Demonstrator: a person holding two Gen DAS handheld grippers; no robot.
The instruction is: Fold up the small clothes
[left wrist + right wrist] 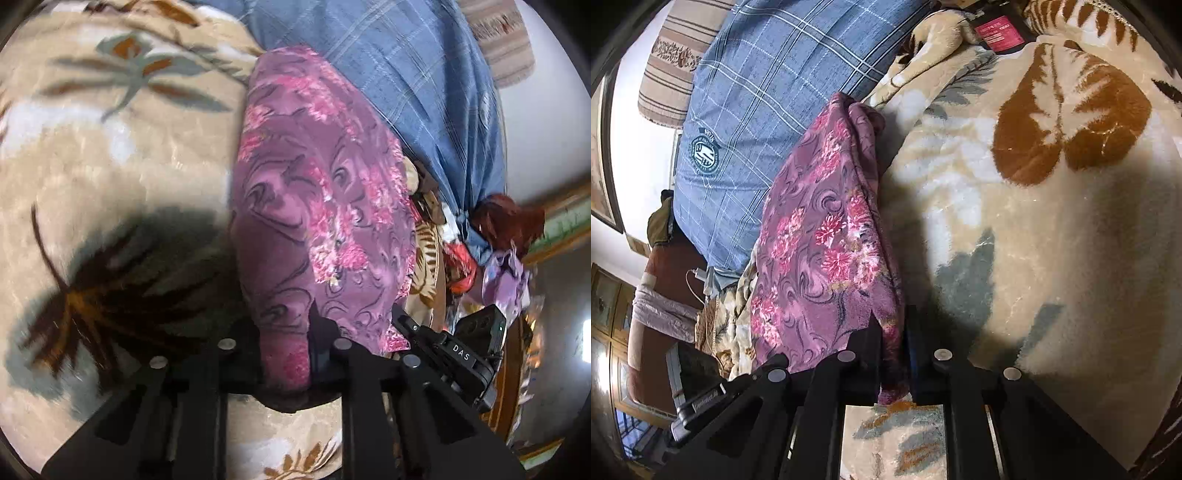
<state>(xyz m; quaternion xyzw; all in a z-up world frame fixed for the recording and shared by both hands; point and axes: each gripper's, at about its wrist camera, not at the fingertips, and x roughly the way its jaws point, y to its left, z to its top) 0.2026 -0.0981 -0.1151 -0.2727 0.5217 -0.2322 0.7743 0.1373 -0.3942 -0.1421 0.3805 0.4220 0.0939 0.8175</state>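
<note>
A purple garment with pink flowers (pixel 314 206) hangs stretched between my two grippers above a cream floral blanket (pixel 110 166). My left gripper (pixel 286 354) is shut on one edge of the garment. My right gripper (pixel 892 354) is shut on the other edge, and the garment (pixel 820 236) runs away from it toward the pillow. The right gripper's black body (pixel 461 354) shows at the lower right of the left wrist view.
A blue checked pillow (pixel 768 96) lies behind the garment, also in the left wrist view (pixel 406 74). A striped beige pillow (pixel 672 55) sits beyond it. A red-labelled dark item (pixel 997 29) rests on the blanket (pixel 1052 221). More clothes (pixel 502 273) pile at the right.
</note>
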